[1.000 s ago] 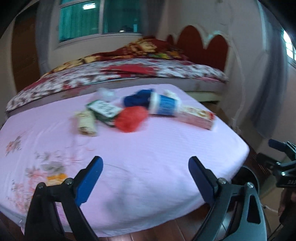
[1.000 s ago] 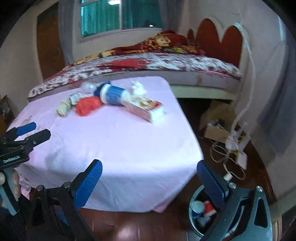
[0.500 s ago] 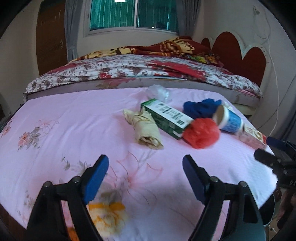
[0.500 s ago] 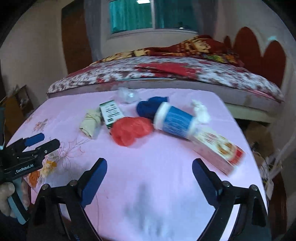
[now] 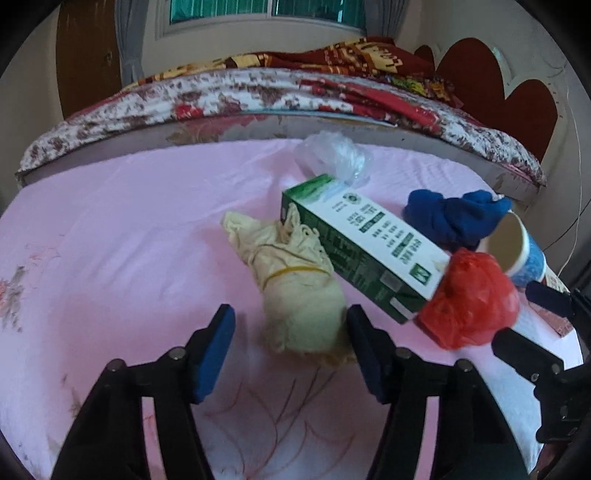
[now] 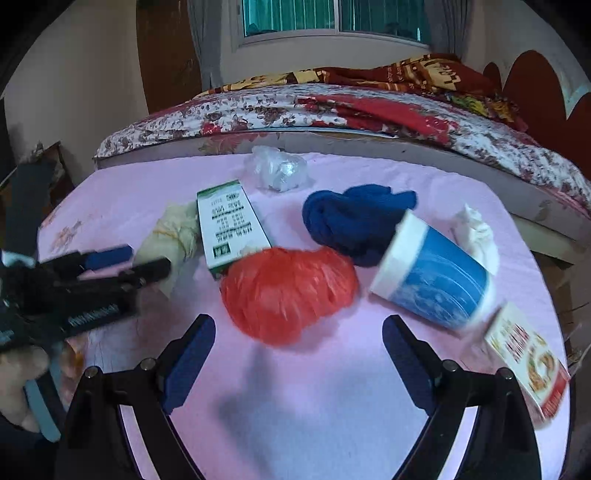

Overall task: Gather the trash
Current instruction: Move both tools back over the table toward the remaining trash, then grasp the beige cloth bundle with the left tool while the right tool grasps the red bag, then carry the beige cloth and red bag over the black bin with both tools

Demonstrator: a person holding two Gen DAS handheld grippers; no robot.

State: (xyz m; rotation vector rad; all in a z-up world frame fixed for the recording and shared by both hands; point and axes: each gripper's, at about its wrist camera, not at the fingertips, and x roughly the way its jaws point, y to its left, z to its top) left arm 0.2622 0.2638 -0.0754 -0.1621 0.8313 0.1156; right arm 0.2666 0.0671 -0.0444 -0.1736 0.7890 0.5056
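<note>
Moved in over pink bed (image 5: 110, 229) | left gripper (image 5: 291, 347) jaws narrowing, half-open astride cream bag bundle (image 5: 295, 280), not pressing | right gripper (image 6: 295, 354) wide before red bag (image 6: 288, 291) | both light, soft, crushable: pinch mid-bulge.

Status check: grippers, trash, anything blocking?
Left hand-held gripper closing around cream bundle, no grip yet. Right hand-held gripper open before red bag. Green carton crowds both.

Floral bed (image 5: 258, 92), window (image 6: 332, 18), door (image 5: 88, 55)
</note>
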